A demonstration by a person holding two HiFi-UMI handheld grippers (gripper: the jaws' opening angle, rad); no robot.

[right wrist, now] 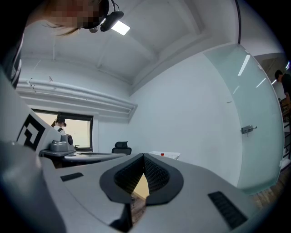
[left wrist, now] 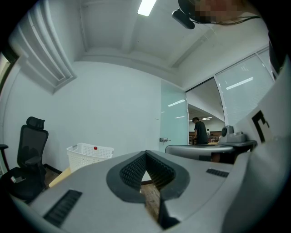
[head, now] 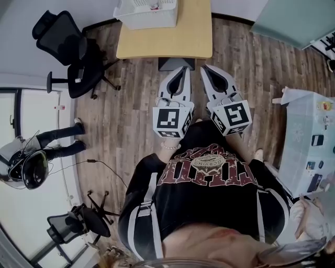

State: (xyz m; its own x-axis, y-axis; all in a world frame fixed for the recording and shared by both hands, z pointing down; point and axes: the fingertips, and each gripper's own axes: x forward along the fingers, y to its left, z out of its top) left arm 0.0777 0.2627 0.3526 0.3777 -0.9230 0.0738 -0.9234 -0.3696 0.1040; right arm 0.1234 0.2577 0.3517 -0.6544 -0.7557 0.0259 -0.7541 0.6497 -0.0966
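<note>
I hold both grippers side by side in front of my chest, above the wood floor, pointing at a light wooden table [head: 193, 39]. My left gripper [head: 183, 68] is shut, its ribbed pads meeting at the tip [left wrist: 146, 153] with nothing between them. My right gripper [head: 203, 67] is shut too and empty, tips together [right wrist: 143, 155]. A white plastic basket [head: 146, 11] stands on the table's far left part; it also shows as the basket [left wrist: 89, 156] left of the left jaws and as the basket [right wrist: 164, 155] just past the right jaws. Neither gripper touches anything.
A black office chair [head: 70, 47] stands left of the table, seen again as the chair [left wrist: 27, 159]. A person [head: 57, 141] stands at the far left. A desk [head: 306, 141] with small items runs along the right. A frosted glass door [left wrist: 173, 123] is beyond the table.
</note>
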